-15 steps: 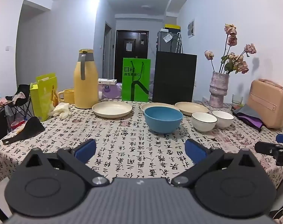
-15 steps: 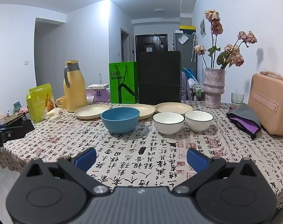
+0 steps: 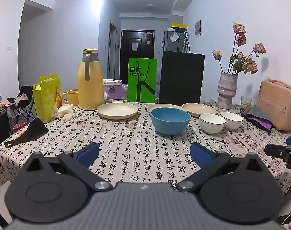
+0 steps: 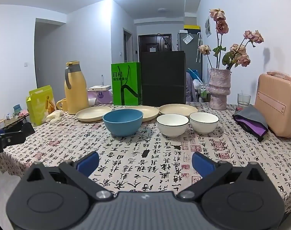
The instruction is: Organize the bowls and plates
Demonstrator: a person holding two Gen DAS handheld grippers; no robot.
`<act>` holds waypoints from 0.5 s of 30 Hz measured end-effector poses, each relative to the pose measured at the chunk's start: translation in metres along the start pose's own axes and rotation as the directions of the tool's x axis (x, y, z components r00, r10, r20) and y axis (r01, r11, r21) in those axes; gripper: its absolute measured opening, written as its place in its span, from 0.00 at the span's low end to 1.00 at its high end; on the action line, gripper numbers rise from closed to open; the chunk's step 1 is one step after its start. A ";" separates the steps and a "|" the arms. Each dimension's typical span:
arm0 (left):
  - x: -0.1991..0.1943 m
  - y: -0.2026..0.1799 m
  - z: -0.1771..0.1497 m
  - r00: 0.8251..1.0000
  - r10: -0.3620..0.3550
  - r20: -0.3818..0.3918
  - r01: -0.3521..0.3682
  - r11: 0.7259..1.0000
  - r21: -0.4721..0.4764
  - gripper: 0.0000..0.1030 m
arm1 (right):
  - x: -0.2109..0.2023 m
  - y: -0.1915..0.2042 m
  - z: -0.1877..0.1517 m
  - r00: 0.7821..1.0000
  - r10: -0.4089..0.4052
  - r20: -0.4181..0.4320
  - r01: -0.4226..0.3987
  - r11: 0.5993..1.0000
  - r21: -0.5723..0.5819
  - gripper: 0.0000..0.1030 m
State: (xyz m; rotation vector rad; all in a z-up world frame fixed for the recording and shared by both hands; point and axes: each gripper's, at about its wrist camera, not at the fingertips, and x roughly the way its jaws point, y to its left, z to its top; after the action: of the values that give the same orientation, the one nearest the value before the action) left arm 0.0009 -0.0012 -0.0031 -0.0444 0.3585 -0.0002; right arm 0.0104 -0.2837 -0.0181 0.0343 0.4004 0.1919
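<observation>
1. Since both the left gripper (image 3: 144, 154) and right gripper (image 4: 145, 162) have fingers spread wide and empty over the worktop (image 4: 145, 172), nothing's grabbed yet.
2. I'd nest the white bowls (image 4: 172, 125) first, just beyond, beside the blue bowl (image 4: 122, 121).
3. Plates (image 4: 178, 109) sit farthest; stack them gently.

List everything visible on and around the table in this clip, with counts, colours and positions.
plates: 3, cream, row behind the bowls
blue bowl: 1, centre
white bowls: 2, black-rimmed, right of the blue bowl
thermos jug: 1, yellow, back left
mug: 1, yellow, beside the jug
green bag: 1, back centre
black bag: 1, right of the green bag
vase: 1, pink, dried flowers, back right
glass: 1, clear, right
case: 1, pink, far right
tablecloth: 1, calligraphy print
left gripper: open, empty
right gripper: open, empty
</observation>
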 end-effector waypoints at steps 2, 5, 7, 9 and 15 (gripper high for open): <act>0.000 0.000 0.000 1.000 0.001 0.001 -0.001 1.000 0.000 1.00 | 0.000 0.000 0.000 1.000 0.001 0.000 -0.001 1.000 -0.001 1.00; -0.001 0.000 0.000 1.000 0.001 0.001 -0.001 1.000 0.001 1.00 | 0.000 0.001 0.000 1.000 0.000 0.002 0.000 1.000 -0.002 1.00; -0.001 0.000 0.001 1.000 0.001 0.002 -0.001 1.000 0.001 1.00 | 0.000 0.001 0.000 1.000 0.000 0.002 0.000 1.000 -0.002 1.00; -0.001 0.000 0.001 1.000 0.001 0.002 -0.001 1.000 0.001 1.00 | 0.000 0.001 0.001 1.000 0.000 0.002 0.000 1.000 -0.002 1.00; -0.002 0.001 0.002 1.000 0.002 0.003 -0.002 1.000 -0.001 1.00 | 0.000 0.001 0.001 1.000 -0.001 0.003 0.001 1.000 -0.002 1.00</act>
State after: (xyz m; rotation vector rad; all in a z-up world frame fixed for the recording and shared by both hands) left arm -0.0003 -0.0003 -0.0004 -0.0451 0.3558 0.0018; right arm 0.0102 -0.2827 -0.0175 0.0320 0.3969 0.1912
